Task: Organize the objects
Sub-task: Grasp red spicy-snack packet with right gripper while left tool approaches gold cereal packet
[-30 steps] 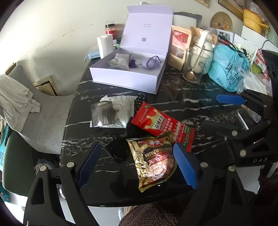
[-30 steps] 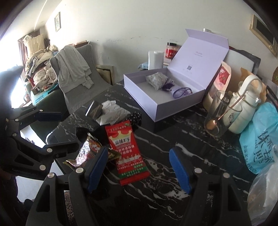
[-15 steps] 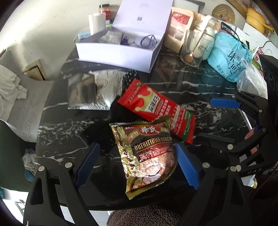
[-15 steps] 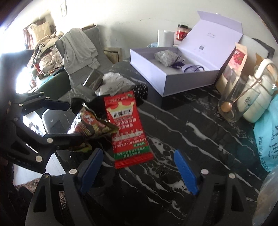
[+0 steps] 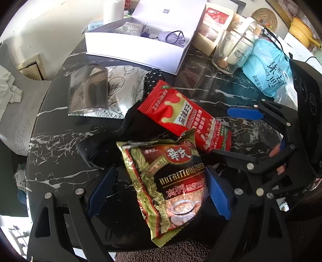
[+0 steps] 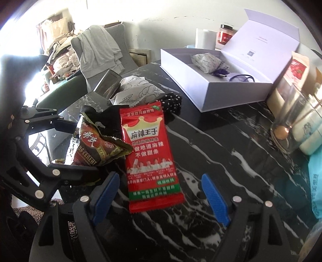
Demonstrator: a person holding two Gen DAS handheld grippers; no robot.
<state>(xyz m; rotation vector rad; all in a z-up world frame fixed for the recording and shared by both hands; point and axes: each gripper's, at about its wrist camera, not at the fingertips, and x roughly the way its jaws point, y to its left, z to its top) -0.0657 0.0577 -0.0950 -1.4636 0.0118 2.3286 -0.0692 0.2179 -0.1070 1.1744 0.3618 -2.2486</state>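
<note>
1. Cereal sachet (image 5: 171, 187), green-gold and crumpled, sits at the near edge of the black marble worktop (image 5: 60, 141), between the spread fingers of the left gripper (image 5: 159, 193); right blue pad (image 5: 218, 196) looks to touch its edge, left pad apart from it. Not clamped.
2. Print on it: "NUTRITIOUS CEREAL", "hua shi", plus Chinese characters.
3. Red snack packet (image 6: 151, 157) lies flat just beside it, top corner of the sachet overlapping its edge; Chinese text "麻辣王子" under a crown logo. Right gripper (image 6: 161, 197) is wide open, fingers either side of the packet's lower end, gripping nothing.
4. Behind these: black polka-dot cloth (image 6: 173, 100), leaf-print silver pouch (image 5: 120, 86) with a dark foil sachet (image 5: 88, 88) on top.
5. Farther back, open white gift box (image 6: 221, 90) holds a leaf-print pouch and a purple cord item.
6. Right of box: glass with spoon (image 5: 227, 52), white jug, red-label kraft bag (image 5: 217, 18), teal plastic bag (image 5: 269, 68) with Chinese writing.
</note>
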